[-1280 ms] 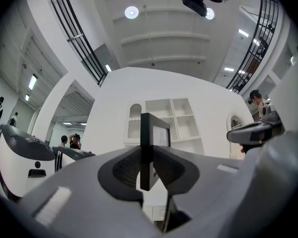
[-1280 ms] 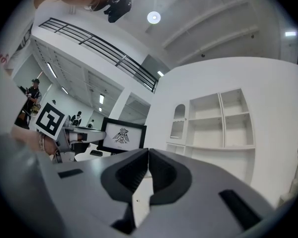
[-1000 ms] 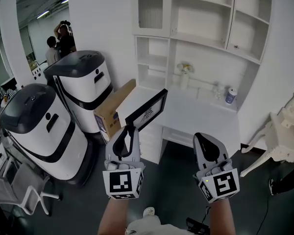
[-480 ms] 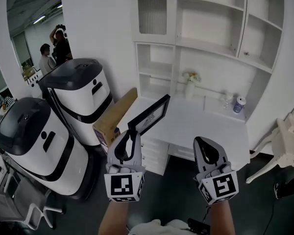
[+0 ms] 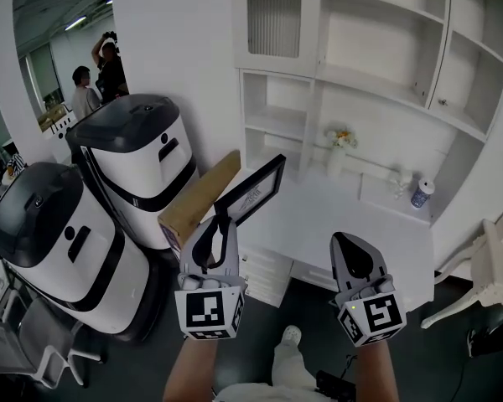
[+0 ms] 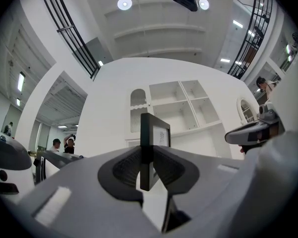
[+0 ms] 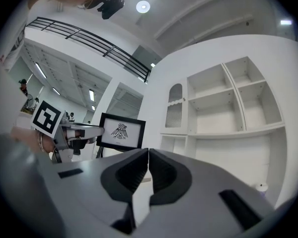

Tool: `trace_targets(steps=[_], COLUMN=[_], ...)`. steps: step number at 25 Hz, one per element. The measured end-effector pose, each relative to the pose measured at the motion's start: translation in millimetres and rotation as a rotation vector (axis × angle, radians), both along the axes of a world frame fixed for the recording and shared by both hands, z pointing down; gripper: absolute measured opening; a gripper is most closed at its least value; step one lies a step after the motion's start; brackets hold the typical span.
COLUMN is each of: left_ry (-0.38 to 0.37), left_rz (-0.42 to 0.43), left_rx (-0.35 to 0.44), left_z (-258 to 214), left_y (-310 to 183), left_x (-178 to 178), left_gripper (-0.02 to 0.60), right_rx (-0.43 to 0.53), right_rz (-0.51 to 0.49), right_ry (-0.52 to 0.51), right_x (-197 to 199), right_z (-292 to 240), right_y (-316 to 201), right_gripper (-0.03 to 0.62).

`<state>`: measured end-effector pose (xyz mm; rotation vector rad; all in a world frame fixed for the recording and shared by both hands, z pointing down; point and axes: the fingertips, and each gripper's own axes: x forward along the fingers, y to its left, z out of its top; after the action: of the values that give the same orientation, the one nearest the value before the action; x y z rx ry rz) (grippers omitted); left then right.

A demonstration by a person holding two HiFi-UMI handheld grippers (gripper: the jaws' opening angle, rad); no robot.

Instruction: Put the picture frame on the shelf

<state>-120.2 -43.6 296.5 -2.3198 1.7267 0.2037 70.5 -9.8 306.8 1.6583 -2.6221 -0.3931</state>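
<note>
No wording is legible: the picture frame [image 7: 122, 132] shows a bird emblem [image 7: 120, 128] above one line of print (too small to read).

Near white machine [image 5: 63, 249], far white machine [image 5: 142, 157], cardboard box [image 5: 199, 195] just beside, flower vase [image 5: 337, 153], blue-labelled bottle [image 5: 420, 193].

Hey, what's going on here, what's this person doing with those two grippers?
A person holds a gripper in each hand, facing a white desk with a shelf unit above it. The left gripper is clamped on the edge of a black picture frame, held in the air short of the shelves. The right gripper is shut and empty beside it. The frame is not yet on a shelf.
</note>
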Motion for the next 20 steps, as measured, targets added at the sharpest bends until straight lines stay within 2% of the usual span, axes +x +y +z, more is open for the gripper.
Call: trace_targets(steps=[7, 20], left_ry=[0.028, 0.027], left_rz=[-0.046, -0.156], left_rx=[-0.006, -0.027], left_z=[-4.4, -7.7], left_y=[-76.3, -224.2], left_x=[9.3, 53.9], left_gripper=[0.081, 0.081], right_rx=[-0.003, 0.028], right_rz=[-0.049, -0.113], right_ry=[0.029, 0.046], right_x=[8.0, 57.4], right_z=[0.2, -17.2], right_y=[-84.5, -240.7], right_gripper=[0.011, 0.011])
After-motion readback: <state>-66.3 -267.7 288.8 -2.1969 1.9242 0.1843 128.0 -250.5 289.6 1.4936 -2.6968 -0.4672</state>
